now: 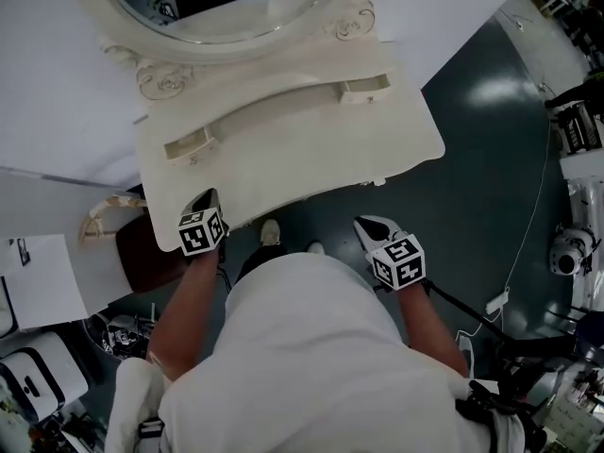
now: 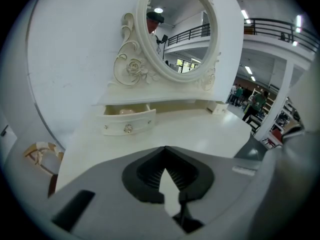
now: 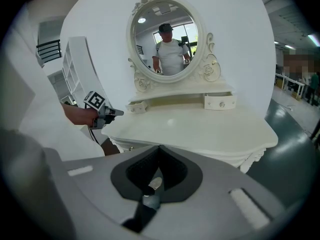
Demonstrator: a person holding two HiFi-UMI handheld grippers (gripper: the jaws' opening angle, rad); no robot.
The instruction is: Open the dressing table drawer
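The cream dressing table (image 1: 311, 159) carries an oval mirror (image 1: 226, 8) and two small drawers under it. The left drawer (image 1: 192, 146) (image 2: 129, 123) is pulled out, something pale inside. The right drawer (image 1: 365, 88) (image 3: 220, 102) also seems to stick out a little. My left gripper (image 1: 203, 201) (image 2: 165, 149) is shut and empty, above the table's front left edge, well back from the left drawer; it also shows as the left gripper (image 3: 117, 112) in the right gripper view. My right gripper (image 1: 370, 223) (image 3: 159, 148) looks shut and empty, just off the table's front edge, over the floor.
A brown stool with a cream frame (image 1: 132, 243) stands left of the table. My feet (image 1: 270, 232) are under the front edge. Cameras and gear (image 1: 571, 253) and a cable (image 1: 528, 225) lie on the dark floor to the right. A white backdrop (image 1: 57, 83) stands behind.
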